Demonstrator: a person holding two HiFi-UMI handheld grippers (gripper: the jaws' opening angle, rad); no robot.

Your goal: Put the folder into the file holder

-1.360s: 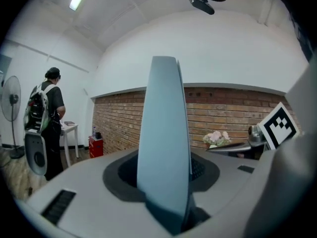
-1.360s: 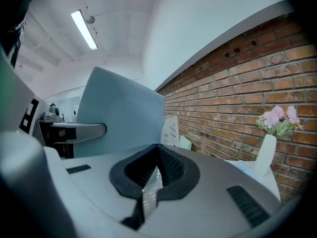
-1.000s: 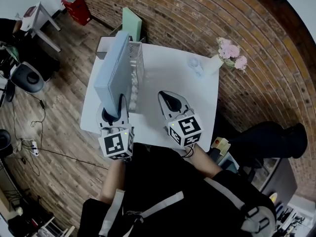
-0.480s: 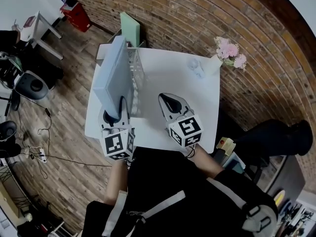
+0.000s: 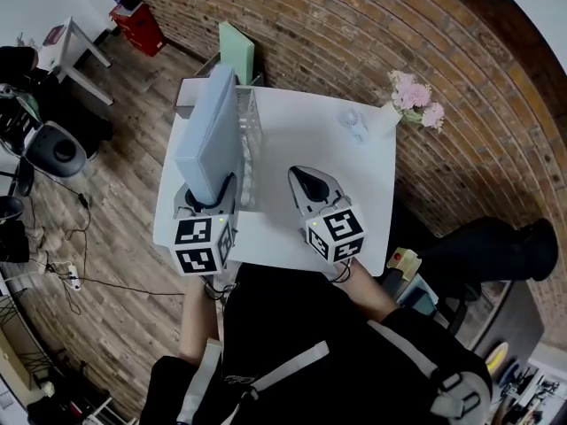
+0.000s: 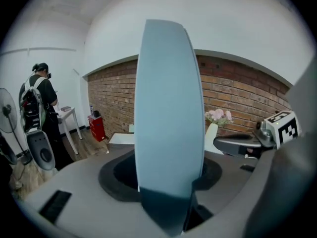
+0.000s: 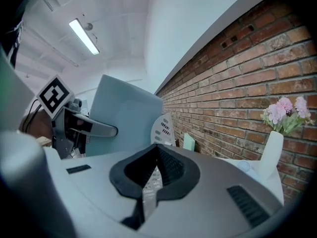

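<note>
1. Head view: a white table [image 5: 310, 149] stands against a brick wall [image 5: 337, 25]. The pale blue folder [image 5: 208, 140] stands upright on its edge at the left part of the table, close along the left side of the file holder [image 5: 251, 144]. I cannot tell if its lower edge sits in a slot. The left gripper [image 5: 213, 193] is at the near end of the folder. The right gripper [image 5: 303, 177] rests near the table's middle, apart from the holder. A vase of pink flowers [image 5: 412, 96] stands at the far right corner.
2. Left gripper view: the folder rises between the jaws. The jaws have just been opening and now stand wide, with a dark gap on each side of the folder, so the pads do not press it. A person [image 6: 39, 98] stands at the far left of the room.
3. Right gripper view: the jaws are together, only a thin slit between them, and they hold nothing. The folder and the holder's white end panel [image 7: 166, 128] show behind them.
</note>
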